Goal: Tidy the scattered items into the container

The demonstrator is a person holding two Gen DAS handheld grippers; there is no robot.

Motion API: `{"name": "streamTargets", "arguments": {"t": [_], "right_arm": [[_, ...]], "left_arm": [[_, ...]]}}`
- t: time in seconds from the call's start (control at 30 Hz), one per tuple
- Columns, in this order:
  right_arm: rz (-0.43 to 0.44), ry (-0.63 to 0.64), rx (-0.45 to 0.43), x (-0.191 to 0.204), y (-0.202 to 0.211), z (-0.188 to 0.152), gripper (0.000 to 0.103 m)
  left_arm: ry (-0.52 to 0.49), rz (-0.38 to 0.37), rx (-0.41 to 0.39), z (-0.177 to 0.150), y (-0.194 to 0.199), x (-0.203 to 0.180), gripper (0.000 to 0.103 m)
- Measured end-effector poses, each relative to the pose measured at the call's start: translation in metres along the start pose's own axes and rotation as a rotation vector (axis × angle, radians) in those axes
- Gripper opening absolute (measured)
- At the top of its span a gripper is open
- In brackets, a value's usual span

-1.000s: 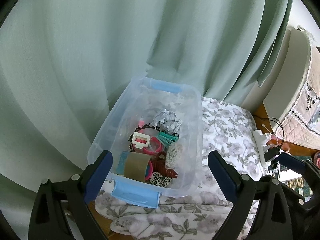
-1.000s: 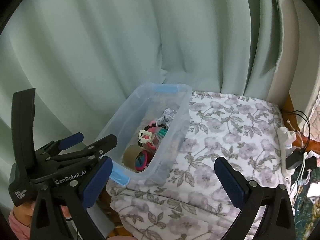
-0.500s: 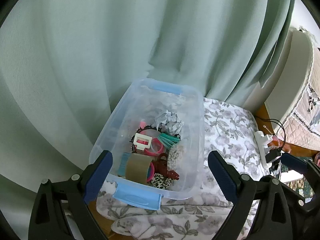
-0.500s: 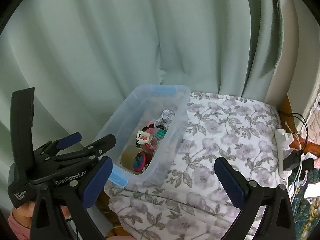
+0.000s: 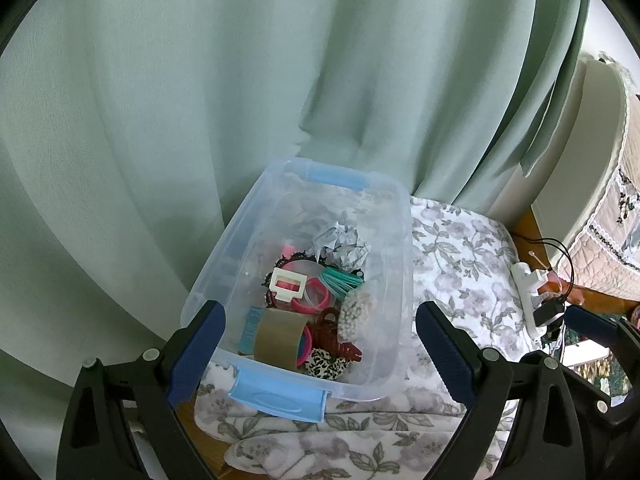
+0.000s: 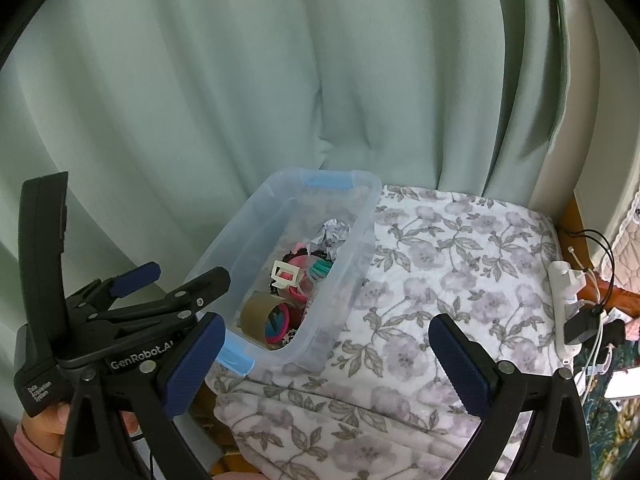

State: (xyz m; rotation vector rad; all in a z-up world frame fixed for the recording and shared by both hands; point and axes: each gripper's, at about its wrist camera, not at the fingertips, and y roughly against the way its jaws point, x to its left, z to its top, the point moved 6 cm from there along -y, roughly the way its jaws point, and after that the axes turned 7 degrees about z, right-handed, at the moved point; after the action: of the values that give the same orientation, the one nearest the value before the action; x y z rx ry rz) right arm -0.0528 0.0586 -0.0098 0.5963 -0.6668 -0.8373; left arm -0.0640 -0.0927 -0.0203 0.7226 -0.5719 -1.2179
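Observation:
A clear plastic container (image 5: 400, 264) with blue latches sits on a floral cloth (image 5: 460, 264) against a green curtain. Inside lie a brown tape roll (image 5: 278, 336), a white clip (image 5: 288, 285), pink rings (image 5: 316, 298), a crumpled paper ball (image 5: 340, 240), a teal bundle (image 5: 342, 278), a beaded piece (image 5: 354, 312) and a dark red claw clip (image 5: 334, 332). My left gripper (image 5: 320, 352) is open and empty, just short of the container's near end. My right gripper (image 6: 326, 360) is open and empty, above the cloth right of the container (image 6: 360, 216). The left gripper (image 6: 168, 280) shows in the right wrist view.
A white power strip (image 6: 564, 304) with a black plug and cables lies at the cloth's right edge. The green curtain (image 5: 280, 80) hangs close behind the container. A quilted cover (image 5: 616, 216) is at the far right. A wooden edge (image 6: 576, 216) borders the cloth.
Both grippers have drawn back and risen slightly, so the container sits a little farther off. Both stay open and empty. Nothing in the container has moved.

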Motion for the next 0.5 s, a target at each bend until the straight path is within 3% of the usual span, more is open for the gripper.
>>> {"name": "streamTargets", "arguments": {"t": [0.5], "right_arm": [[-0.008,0.002,-0.002,-0.0012,0.0024,-0.0017,0.103]], "left_arm": [[0.002,-0.004,0.001,-0.0029,0.0016,-0.0024,0.096]]}}
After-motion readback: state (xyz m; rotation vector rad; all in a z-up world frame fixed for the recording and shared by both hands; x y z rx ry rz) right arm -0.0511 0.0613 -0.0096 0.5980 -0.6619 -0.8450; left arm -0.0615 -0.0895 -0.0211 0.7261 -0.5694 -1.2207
